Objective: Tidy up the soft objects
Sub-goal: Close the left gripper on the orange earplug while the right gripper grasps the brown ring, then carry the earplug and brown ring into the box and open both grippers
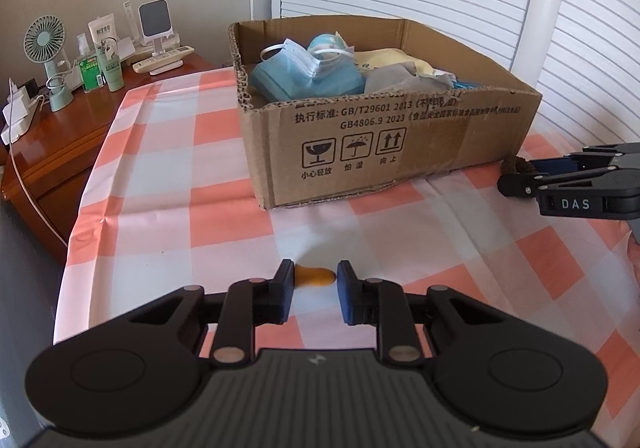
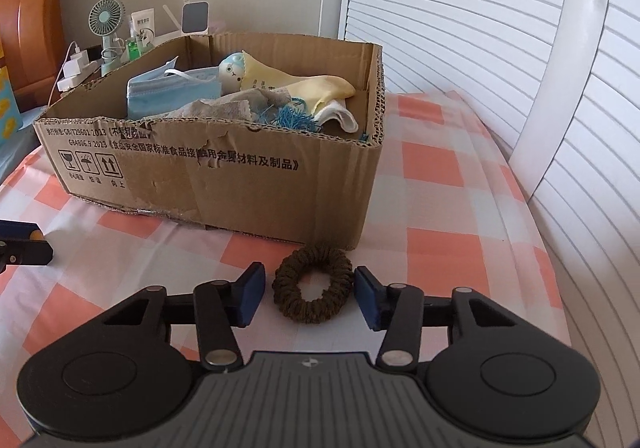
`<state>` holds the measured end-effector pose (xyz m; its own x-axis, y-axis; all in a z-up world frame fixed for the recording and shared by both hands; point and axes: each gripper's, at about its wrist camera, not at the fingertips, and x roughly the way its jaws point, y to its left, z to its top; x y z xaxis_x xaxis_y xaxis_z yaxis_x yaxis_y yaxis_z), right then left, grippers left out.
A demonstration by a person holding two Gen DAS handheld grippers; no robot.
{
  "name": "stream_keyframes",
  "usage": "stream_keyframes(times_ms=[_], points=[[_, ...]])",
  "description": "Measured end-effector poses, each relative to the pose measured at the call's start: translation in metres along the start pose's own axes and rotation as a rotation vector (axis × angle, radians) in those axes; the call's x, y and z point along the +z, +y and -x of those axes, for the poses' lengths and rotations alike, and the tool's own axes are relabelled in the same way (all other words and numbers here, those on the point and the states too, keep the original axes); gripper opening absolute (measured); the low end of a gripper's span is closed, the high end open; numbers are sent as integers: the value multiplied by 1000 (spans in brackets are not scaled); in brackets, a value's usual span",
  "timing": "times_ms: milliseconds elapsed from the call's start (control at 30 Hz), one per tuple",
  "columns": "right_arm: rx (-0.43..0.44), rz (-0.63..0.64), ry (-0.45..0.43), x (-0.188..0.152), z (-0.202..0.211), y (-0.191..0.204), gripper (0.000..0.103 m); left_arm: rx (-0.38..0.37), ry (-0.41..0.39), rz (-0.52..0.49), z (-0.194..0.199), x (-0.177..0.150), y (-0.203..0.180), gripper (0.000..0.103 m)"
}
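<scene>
My left gripper (image 1: 314,282) is open, its fingers on either side of a small orange earplug (image 1: 315,276) lying on the checked cloth; I cannot tell whether the pads touch it. My right gripper (image 2: 310,290) is open around a brown hair scrunchie (image 2: 313,289) that lies flat on the cloth just in front of the cardboard box (image 2: 280,183). The box (image 1: 400,143) holds blue face masks (image 1: 308,73), a yellow cloth (image 2: 312,85), grey fabric and a small doll. The right gripper (image 1: 516,183) also shows at the right edge of the left wrist view.
A wooden bedside table (image 1: 60,135) at the left carries a green fan (image 1: 46,47), bottles, a remote and chargers. White slatted doors (image 2: 460,27) and a white curved frame (image 2: 560,87) stand behind and to the right. The checked cloth (image 1: 160,183) covers the bed.
</scene>
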<state>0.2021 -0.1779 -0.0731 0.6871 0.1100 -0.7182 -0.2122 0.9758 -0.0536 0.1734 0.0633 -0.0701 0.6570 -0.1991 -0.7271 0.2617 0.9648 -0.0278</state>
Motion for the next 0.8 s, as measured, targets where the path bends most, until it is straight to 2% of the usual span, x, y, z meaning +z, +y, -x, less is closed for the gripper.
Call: stream_keyframes(times_ms=[100, 233, 633, 800], points=[[-3, 3, 1, 0, 1, 1, 41, -2, 0, 5, 0, 0, 0, 21], [-4, 5, 1, -1, 6, 2, 37, -8, 1, 11, 1, 0, 1, 20], [40, 45, -73, 7, 55, 7, 37, -48, 5, -21, 20, 8, 3, 20], [65, 55, -118, 18, 71, 9, 37, -74, -40, -75, 41, 28, -2, 20]])
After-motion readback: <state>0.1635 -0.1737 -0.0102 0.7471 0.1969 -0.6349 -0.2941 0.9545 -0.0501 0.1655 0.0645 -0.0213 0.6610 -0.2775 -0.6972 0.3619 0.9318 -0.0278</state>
